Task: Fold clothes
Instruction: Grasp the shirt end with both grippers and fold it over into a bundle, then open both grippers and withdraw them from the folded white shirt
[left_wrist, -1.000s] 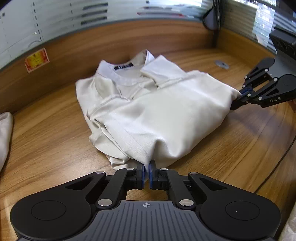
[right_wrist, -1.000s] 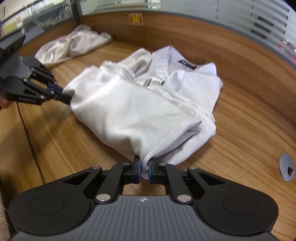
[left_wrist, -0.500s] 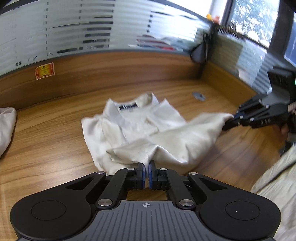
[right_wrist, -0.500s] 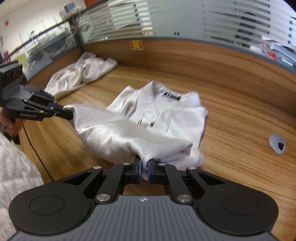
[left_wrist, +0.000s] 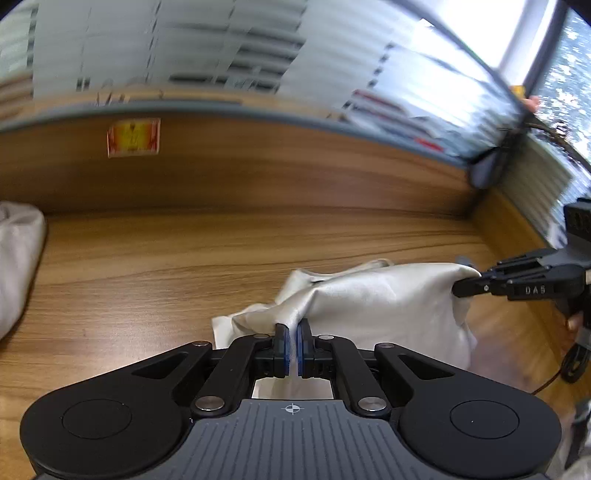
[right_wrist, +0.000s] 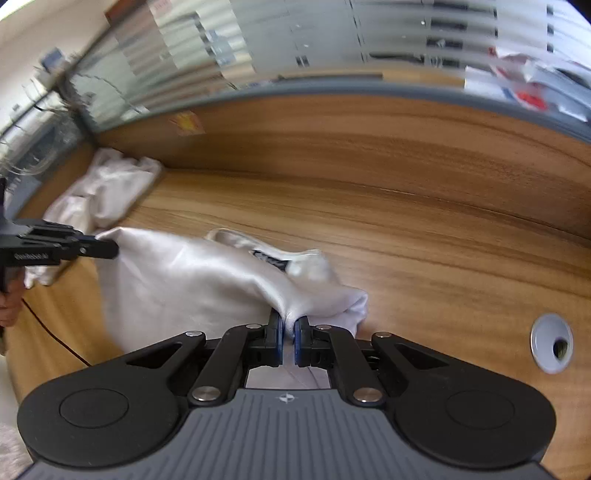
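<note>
A cream-white folded shirt (left_wrist: 384, 295) hangs stretched between my two grippers above the wooden desk (left_wrist: 184, 266). My left gripper (left_wrist: 291, 332) is shut on one corner of it. My right gripper (right_wrist: 288, 330) is shut on the other corner. In the right wrist view the shirt (right_wrist: 192, 273) shows its collar with a dark label (right_wrist: 271, 260). The right gripper also shows in the left wrist view (left_wrist: 469, 282), the left gripper in the right wrist view (right_wrist: 110, 248). The shirt's lower part is hidden behind the gripper bodies.
A second pale garment (right_wrist: 107, 184) lies heaped at the desk's far left, also in the left wrist view (left_wrist: 18, 266). A grey cable grommet (right_wrist: 552, 341) sits in the desk at right. A wooden back panel (left_wrist: 258, 166) with a red-yellow sticker (left_wrist: 133, 136) bounds the desk.
Both grippers have lifted the shirt off the desk and pulled it towards me. It lay flat a second ago; now it hangs taut between them. Both views are tilted up.
</note>
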